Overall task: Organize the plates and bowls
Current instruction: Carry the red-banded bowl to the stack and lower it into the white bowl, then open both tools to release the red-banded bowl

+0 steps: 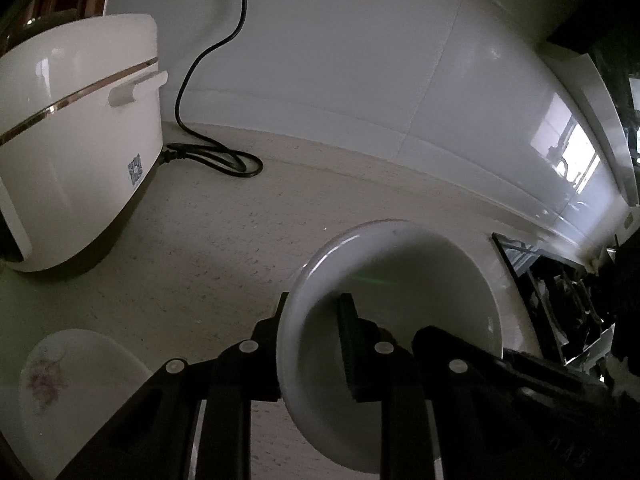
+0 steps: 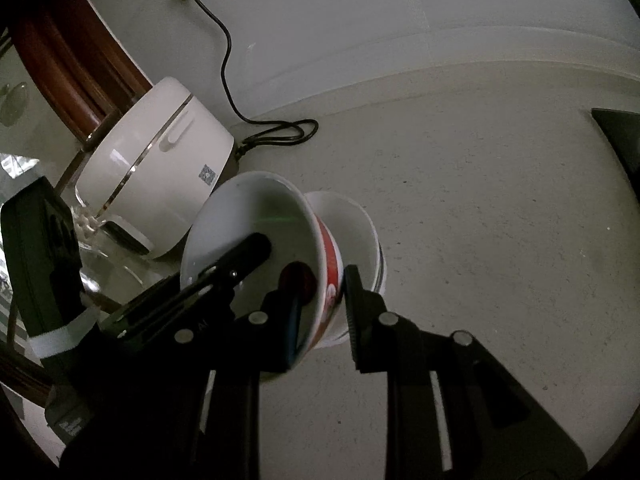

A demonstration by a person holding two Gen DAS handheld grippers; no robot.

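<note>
A bowl, white inside with a red pattern outside, hangs tilted above the counter. My left gripper is shut on its left rim, one finger inside and one outside. My right gripper is shut on the near right wall in the same way. In the right wrist view a left finger reaches into this bowl. A plain white bowl stands on the counter just beyond the held one; whether they touch is hidden. A flowered plate lies at the lower left.
A white rice cooker stands at the left by the tiled wall, with its black cord looped on the speckled counter. A dark stove top lies at the right. A glass jar stands beside the cooker.
</note>
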